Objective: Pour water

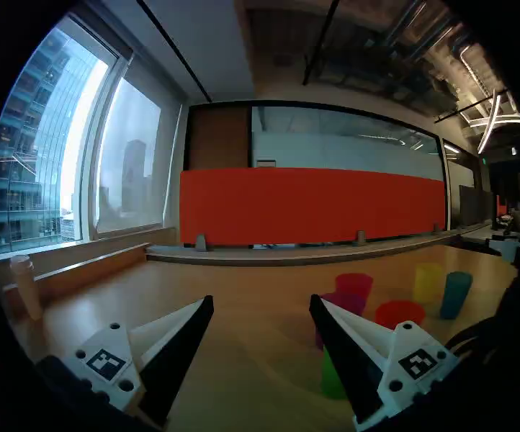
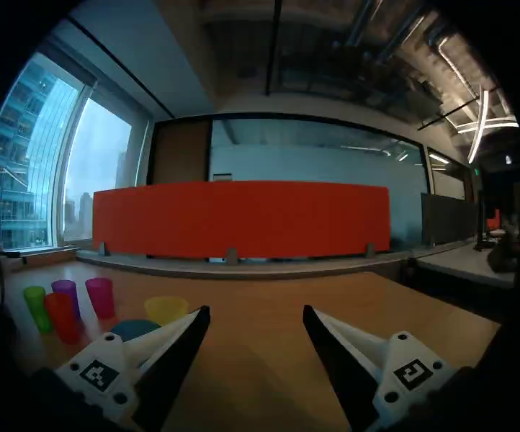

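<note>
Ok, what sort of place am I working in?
Probably a high-rise office: a long wooden desk with an orange divider screen, tall windows onto city towers, and strip lights overhead.

Shows left gripper [image 1: 260, 301] spread wide over wooden table [image 1: 152, 288]; coloured cups [image 1: 399, 313] ahead-right, perhaps six, one half-hidden behind finger.

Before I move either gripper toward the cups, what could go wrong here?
The green cup stands just beside a finger of the open left gripper; a sideways swing might tip it. The red cup, purple cup and pink cup stand close together, so grasping one may knock another. I cannot tell which cup holds water.
</note>
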Action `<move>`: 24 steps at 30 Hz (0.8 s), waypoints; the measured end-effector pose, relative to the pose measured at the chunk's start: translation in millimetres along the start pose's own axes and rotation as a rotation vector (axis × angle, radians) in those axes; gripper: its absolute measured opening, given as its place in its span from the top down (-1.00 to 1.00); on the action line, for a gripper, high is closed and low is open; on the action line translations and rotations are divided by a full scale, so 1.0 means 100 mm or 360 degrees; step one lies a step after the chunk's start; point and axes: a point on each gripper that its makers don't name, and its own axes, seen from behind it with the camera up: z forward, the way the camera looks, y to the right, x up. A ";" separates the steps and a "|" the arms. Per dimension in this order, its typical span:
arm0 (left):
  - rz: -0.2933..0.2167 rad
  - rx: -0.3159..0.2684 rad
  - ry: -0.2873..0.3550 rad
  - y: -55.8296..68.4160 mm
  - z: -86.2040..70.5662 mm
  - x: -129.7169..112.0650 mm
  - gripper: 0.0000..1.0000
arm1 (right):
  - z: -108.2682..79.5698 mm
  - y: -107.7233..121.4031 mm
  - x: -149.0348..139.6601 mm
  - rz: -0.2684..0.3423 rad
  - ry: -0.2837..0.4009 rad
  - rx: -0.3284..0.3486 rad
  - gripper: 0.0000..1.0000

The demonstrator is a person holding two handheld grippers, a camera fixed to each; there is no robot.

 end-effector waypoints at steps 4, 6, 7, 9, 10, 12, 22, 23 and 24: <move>0.0000 0.0000 0.0000 0.00 0.01 0.00 -0.99 | -0.01 0.01 -0.02 -0.0002 -0.0008 -0.0005 -1.00; 0.0000 0.0000 0.0000 0.00 0.01 0.00 -1.00 | -0.02 0.01 -0.02 -0.0002 -0.0012 -0.0006 -1.00; 0.0000 0.0000 0.0000 0.00 0.01 0.00 -1.00 | -0.03 0.01 -0.02 -0.0003 -0.0012 -0.0005 -1.00; 0.0000 0.0000 0.0000 0.00 0.01 0.00 -1.00 | -0.03 0.01 -0.03 -0.0003 -0.0014 -0.0003 -1.00; 0.0000 0.0000 0.0000 0.00 0.01 0.00 -1.00 | -0.03 0.01 -0.03 -0.0003 -0.0015 -0.0002 -1.00; 0.0000 0.0000 0.0000 0.00 0.01 0.00 -0.99 | -0.04 0.00 -0.03 -0.0002 -0.0017 -0.0001 -1.00; 0.0000 0.0000 0.0000 0.00 0.01 0.01 -0.99 | -0.03 0.00 -0.04 -0.0001 -0.0020 0.0000 -1.00; 0.0000 0.0000 0.0000 0.00 0.01 0.00 -0.99 | -0.03 0.00 -0.04 -0.0001 -0.0021 0.0000 -1.00; 0.0000 0.0000 0.0000 0.00 0.01 0.00 -1.00 | -0.03 0.00 -0.04 -0.0001 -0.0021 -0.0001 -1.00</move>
